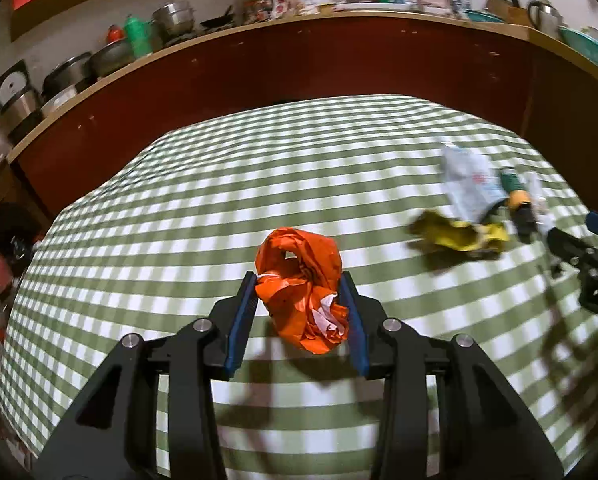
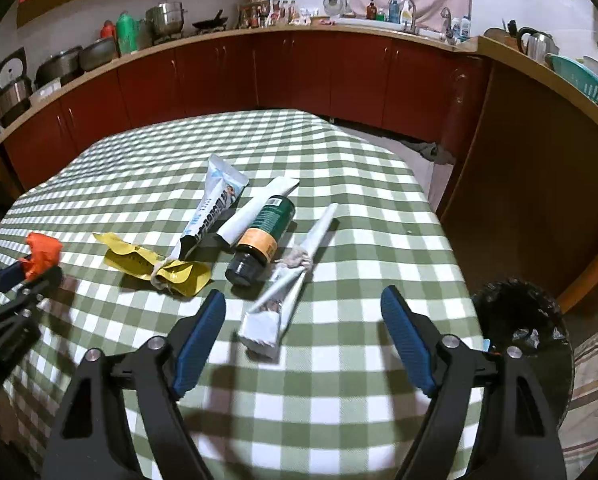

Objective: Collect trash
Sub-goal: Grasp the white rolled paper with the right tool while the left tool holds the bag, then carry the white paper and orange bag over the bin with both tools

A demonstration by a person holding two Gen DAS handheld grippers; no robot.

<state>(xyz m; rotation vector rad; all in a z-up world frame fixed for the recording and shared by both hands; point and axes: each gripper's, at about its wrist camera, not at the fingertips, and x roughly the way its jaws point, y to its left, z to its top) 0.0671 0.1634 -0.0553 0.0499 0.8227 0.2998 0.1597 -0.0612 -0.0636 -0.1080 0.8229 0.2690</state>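
Trash, in the left wrist view: crumpled orange wrapper [image 1: 303, 300] clamped between the blue pads of the left hand-held gripper [image 1: 299, 280], lifted clear of the green-checked tabletop [image 1: 219, 184], shadow cast beneath. Rest of the litter well off to that gripper's right and ahead, blurred: yellow wrapper [image 1: 459, 236], white tube [image 1: 471, 180] and dark bottle [image 1: 519, 200] bunched together, with the right hand-held gripper [image 1: 595, 240] just beyond them at the frame edge. Step in hand, as a judgement: first piece picked up and being carried, no container visible ahead in this view. In the right wrist view: right hand-held gripper [image 2: 303, 312] with jaws standing apart, nothing between the pads, hovering over the tabletop [image 2: 339, 400]. Directly ahead, just past the fingertips and between them, a white tube tied with string [image 2: 287, 280]; further ahead the dark bottle [image 2: 263, 240], a grey tube [image 2: 255, 212] touching it, the white tube [image 2: 211, 208], and left of centre the yellow wrapper [image 2: 155, 268]. At far left, the left hand-held gripper [image 2: 31, 268] with the orange wrapper [image 2: 43, 252] in its grip. To the lower right, beside the tabletop edge, a dark round bin [image 2: 519, 320], probably the destination. Next move, judged only: right gripper lowered around the tied tube, pads closed across its flat body, tube likely to crumple; left load taken across to the bin without brushing the right gripper.
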